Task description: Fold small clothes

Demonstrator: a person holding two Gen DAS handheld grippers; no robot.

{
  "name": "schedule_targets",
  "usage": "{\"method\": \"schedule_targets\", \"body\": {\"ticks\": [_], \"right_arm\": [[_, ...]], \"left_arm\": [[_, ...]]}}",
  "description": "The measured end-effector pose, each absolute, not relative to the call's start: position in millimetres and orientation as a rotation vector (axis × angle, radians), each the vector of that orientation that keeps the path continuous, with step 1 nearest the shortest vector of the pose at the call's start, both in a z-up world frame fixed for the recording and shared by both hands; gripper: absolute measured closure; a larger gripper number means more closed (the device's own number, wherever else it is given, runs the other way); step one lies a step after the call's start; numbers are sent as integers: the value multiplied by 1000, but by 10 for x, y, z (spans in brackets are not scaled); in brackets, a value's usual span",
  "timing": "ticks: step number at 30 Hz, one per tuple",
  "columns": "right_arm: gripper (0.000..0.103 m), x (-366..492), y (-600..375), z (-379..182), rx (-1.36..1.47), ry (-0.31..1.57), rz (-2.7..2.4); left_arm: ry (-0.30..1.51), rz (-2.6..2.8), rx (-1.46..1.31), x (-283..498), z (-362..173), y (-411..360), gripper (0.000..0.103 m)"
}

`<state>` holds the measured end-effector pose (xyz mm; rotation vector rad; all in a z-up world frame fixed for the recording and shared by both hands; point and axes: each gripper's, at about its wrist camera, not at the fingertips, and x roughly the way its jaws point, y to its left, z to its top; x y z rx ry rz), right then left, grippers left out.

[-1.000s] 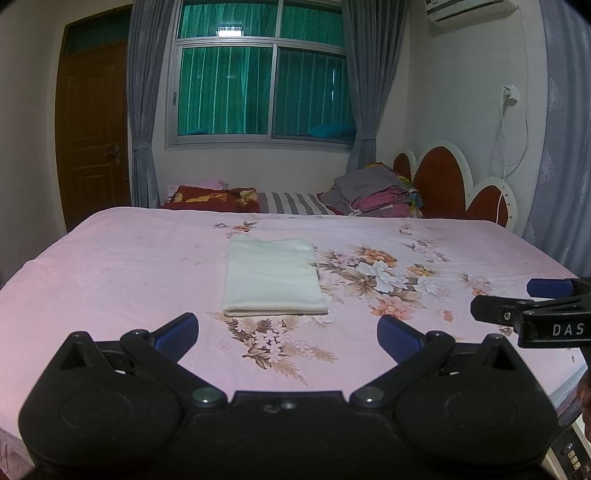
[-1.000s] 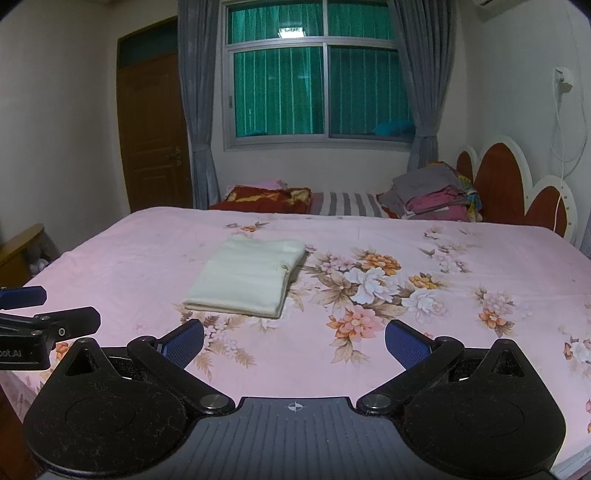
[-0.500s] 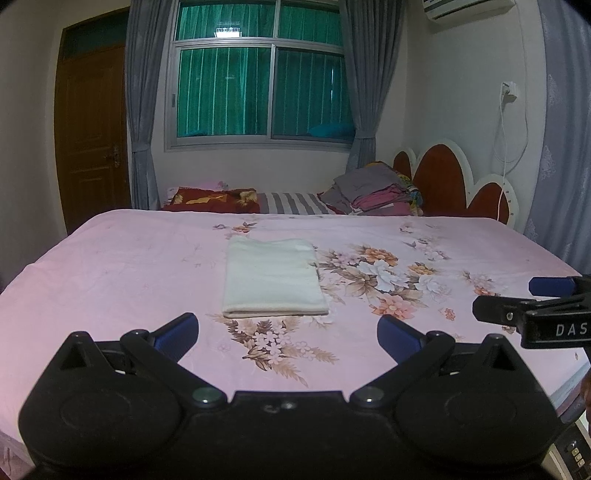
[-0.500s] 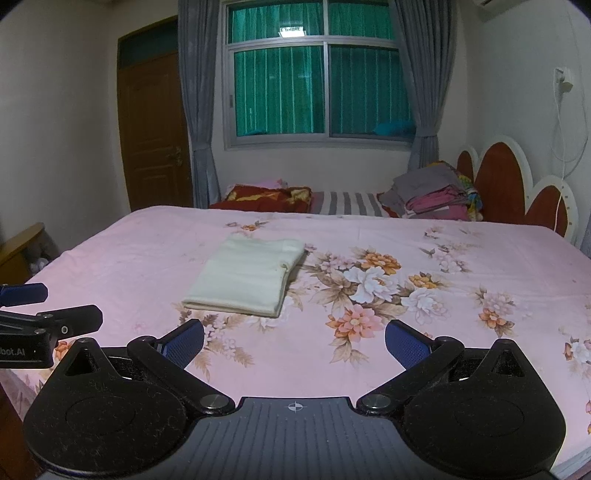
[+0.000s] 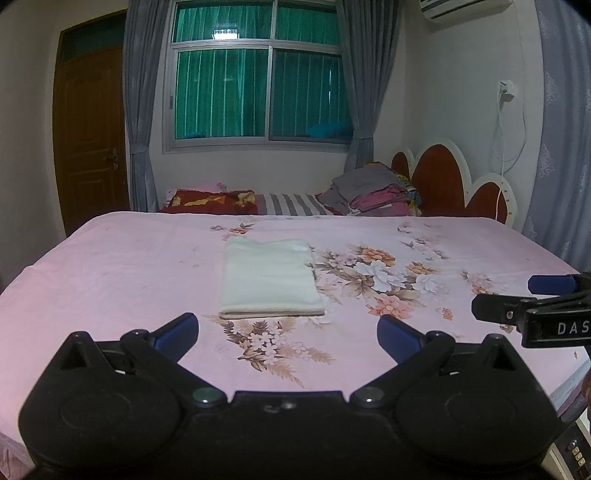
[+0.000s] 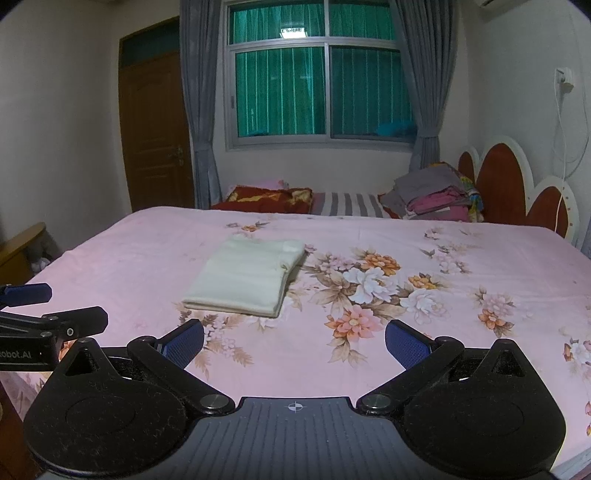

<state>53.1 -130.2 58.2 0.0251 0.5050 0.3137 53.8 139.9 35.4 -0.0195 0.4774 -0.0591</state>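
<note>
The bed (image 5: pixel 110 266) with its pink floral sheet fills both views. At frame centre lies the folded cream garment (image 5: pixel 271 282), flat and untouched. The left tongs (image 5: pixel 288 334) and right tongs (image 6: pixel 294 341) hover released, empty. Only the right view shows a wooden chair edge (image 6: pixel 22 243) at its left.

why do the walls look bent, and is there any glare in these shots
Left wrist view: fisheye bows the brown wooden door and darkens the corners. Right wrist view: same bending; a lamp glares off the green-curtained window, and the cream folded cloth stays sharp.
</note>
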Motion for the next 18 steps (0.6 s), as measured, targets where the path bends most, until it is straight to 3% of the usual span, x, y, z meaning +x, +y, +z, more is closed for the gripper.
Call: {"method": "schedule_targets", "body": {"ticks": [18], "right_arm": [[0, 534, -1347, 564, 21, 505, 330]], "left_arm": [[457, -58, -43, 526, 382, 1363, 0]]}}
